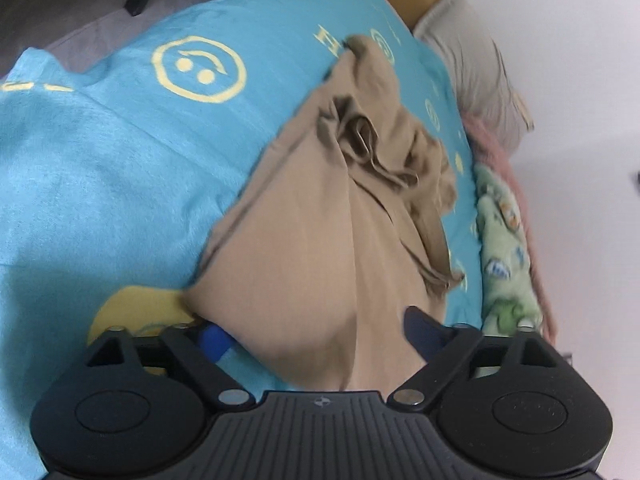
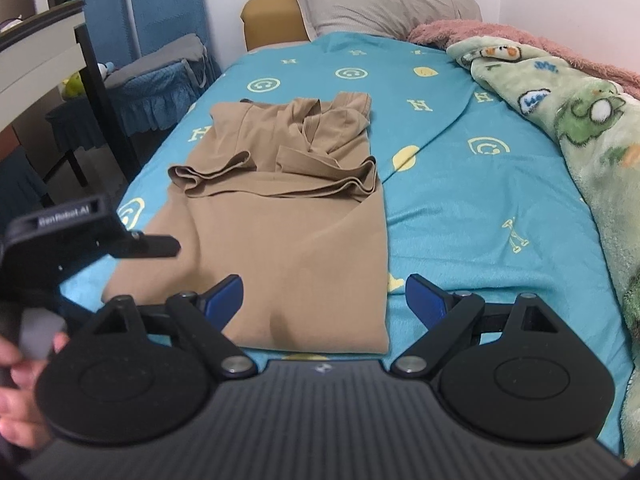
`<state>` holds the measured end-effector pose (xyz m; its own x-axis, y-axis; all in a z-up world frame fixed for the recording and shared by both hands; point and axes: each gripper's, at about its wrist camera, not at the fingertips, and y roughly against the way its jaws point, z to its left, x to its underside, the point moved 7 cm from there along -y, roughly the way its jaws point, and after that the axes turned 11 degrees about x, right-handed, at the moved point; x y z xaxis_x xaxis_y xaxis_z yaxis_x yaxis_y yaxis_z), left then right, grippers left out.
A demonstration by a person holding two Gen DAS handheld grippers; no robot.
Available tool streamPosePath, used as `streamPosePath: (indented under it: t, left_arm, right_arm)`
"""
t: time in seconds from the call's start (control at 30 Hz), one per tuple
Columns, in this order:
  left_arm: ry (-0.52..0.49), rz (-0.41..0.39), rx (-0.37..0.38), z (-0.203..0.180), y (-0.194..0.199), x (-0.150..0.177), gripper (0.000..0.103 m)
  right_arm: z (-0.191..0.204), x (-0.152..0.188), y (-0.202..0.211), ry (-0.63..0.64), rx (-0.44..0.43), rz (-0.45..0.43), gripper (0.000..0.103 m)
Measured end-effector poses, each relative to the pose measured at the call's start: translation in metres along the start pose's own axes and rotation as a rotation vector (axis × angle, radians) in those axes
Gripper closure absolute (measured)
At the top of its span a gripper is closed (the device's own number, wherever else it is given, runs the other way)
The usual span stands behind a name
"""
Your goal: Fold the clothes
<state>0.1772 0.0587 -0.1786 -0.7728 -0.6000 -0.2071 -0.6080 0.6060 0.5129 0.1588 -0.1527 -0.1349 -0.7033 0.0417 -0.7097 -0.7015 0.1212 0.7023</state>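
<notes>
A tan garment (image 2: 288, 232) lies on the turquoise bedsheet (image 2: 480, 208), its far part bunched in folds. In the left wrist view the garment (image 1: 320, 240) fills the middle and its near corner lies between the jaws. My left gripper (image 1: 320, 332) is open, its fingers (image 1: 424, 330) on either side of the cloth's near edge. It also shows at the left of the right wrist view (image 2: 120, 240). My right gripper (image 2: 324, 300) is open and empty, just above the garment's near right edge.
A green patterned blanket (image 2: 580, 120) and a pink blanket (image 2: 480, 32) lie along the bed's right side by the wall. A grey pillow (image 2: 384, 4) is at the head. A desk (image 2: 44, 48) and blue covered chairs (image 2: 160, 60) stand left of the bed.
</notes>
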Motion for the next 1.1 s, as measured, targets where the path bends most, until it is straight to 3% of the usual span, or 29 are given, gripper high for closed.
streamPosePath:
  t: [0.1, 0.23, 0.33, 0.5, 0.6, 0.7, 0.73, 0.8, 0.83, 0.9, 1.0, 1.07, 1.1]
  left_arm:
    - [-0.048, -0.003, -0.031, 0.002, 0.000, -0.002, 0.041]
    - [-0.031, -0.029, -0.052, 0.010, 0.005, -0.002, 0.066]
    - [-0.001, -0.043, -0.043, 0.013, 0.006, -0.004, 0.077]
    - [0.069, -0.064, 0.006, 0.018, 0.008, -0.007, 0.078]
    - [0.122, -0.070, 0.040, 0.021, 0.008, -0.009, 0.077]
    - [0.173, -0.052, 0.086, 0.023, 0.004, -0.009, 0.063]
    - [0.183, -0.054, 0.095, 0.024, 0.004, -0.008, 0.063]
    - [0.186, -0.055, 0.095, 0.024, 0.004, -0.008, 0.063]
    - [0.184, -0.060, 0.090, 0.024, 0.004, -0.008, 0.066]
    - [0.181, -0.069, 0.078, 0.025, 0.004, -0.008, 0.077]
    - [0.158, -0.083, 0.095, 0.019, 0.006, -0.010, 0.086]
    - [0.101, -0.106, 0.138, 0.006, 0.012, -0.012, 0.088]
    - [0.068, -0.122, 0.160, -0.002, 0.015, -0.013, 0.090]
  right_arm:
    - [0.002, 0.002, -0.005, 0.009, 0.014, 0.014, 0.013]
    - [0.003, 0.003, -0.010, -0.013, 0.007, 0.033, 0.013]
    - [-0.001, 0.008, -0.014, -0.090, -0.039, 0.078, 0.013]
    - [-0.012, 0.033, -0.037, -0.506, -0.320, 0.298, 0.014]
    - [-0.015, 0.057, -0.055, -0.787, -0.440, 0.429, 0.014]
    - [-0.021, 0.061, -0.061, -0.908, -0.479, 0.437, 0.014]
    - [-0.023, 0.061, -0.062, -0.937, -0.481, 0.433, 0.014]
    - [-0.027, 0.064, -0.065, -0.972, -0.468, 0.425, 0.023]
    - [-0.029, 0.064, -0.066, -0.977, -0.455, 0.416, 0.032]
    - [-0.036, 0.064, -0.068, -0.995, -0.429, 0.390, 0.036]
    - [-0.050, 0.063, -0.073, -1.027, -0.360, 0.358, 0.059]
    - [-0.055, 0.063, -0.075, -1.026, -0.322, 0.353, 0.084]
    - [-0.057, 0.062, -0.075, -1.015, -0.314, 0.348, 0.088]
